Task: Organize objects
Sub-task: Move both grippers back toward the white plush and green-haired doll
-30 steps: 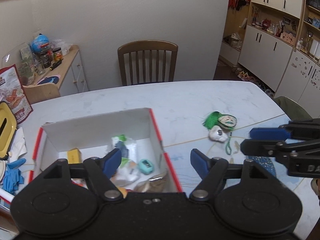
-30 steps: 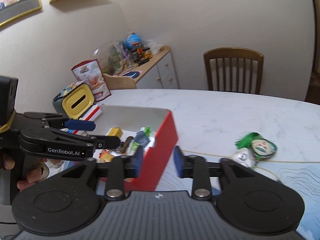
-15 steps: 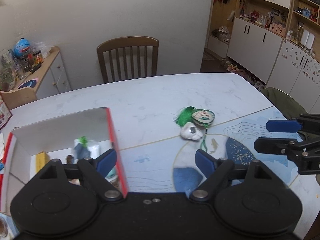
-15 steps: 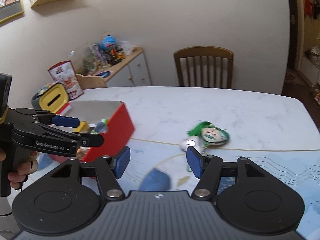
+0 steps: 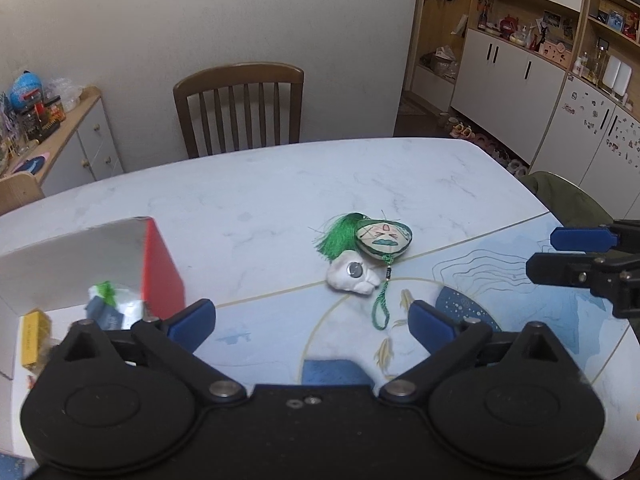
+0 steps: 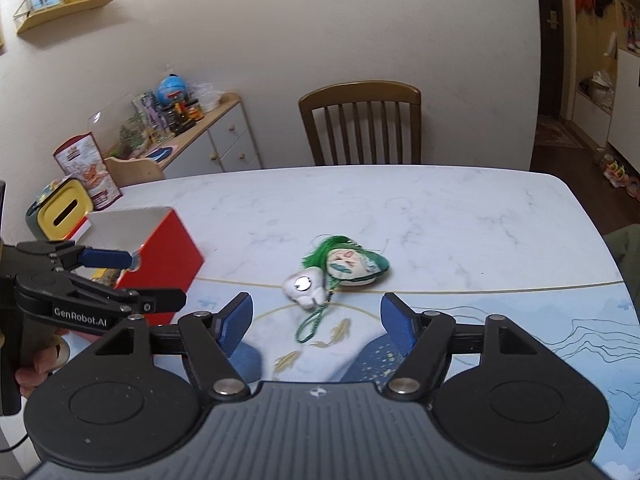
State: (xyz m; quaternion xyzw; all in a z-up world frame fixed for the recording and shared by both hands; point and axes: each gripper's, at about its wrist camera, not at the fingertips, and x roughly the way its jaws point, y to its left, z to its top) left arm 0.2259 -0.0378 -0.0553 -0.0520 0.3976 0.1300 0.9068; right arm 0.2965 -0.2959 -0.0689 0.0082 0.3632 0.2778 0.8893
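Left gripper (image 5: 312, 320): jaws spread wide, blue pads empty, held above the marble table (image 5: 260, 184) at its near edge. Right gripper (image 6: 316, 320): jaws likewise spread wide, nothing between the pads. Seen from the right wrist view — left gripper (image 6: 156, 280) at 9 o'clock, gripped by a hand (image 6: 36, 364) partly in view at the frame edge. Seen from the left wrist view — right gripper (image 5: 540, 252) at 3 o'clock, entering from the frame edge. Task items on the table, at 12 o'clock from both sets of jaws: white tooth-shaped charm (image 5: 350, 276) with a round metal disc on top; touching it on the far side, a painted face sachet (image 5: 384, 238) with a green tassel (image 5: 334, 236) and a green cord loop (image 5: 380, 308) trailing toward the near edge. Open red-and-white box (image 5: 160, 264) at 9 o'clock in the left wrist view, holding a yellow packet (image 5: 34, 336) and other small items, blurred. Wooden chair (image 5: 240, 108) at the far side of the table. Sideboard (image 6: 216, 132) with clutter against the wall at 10 o'clock. Yellow slotted container (image 6: 64, 212) beyond the box in the right wrist view.
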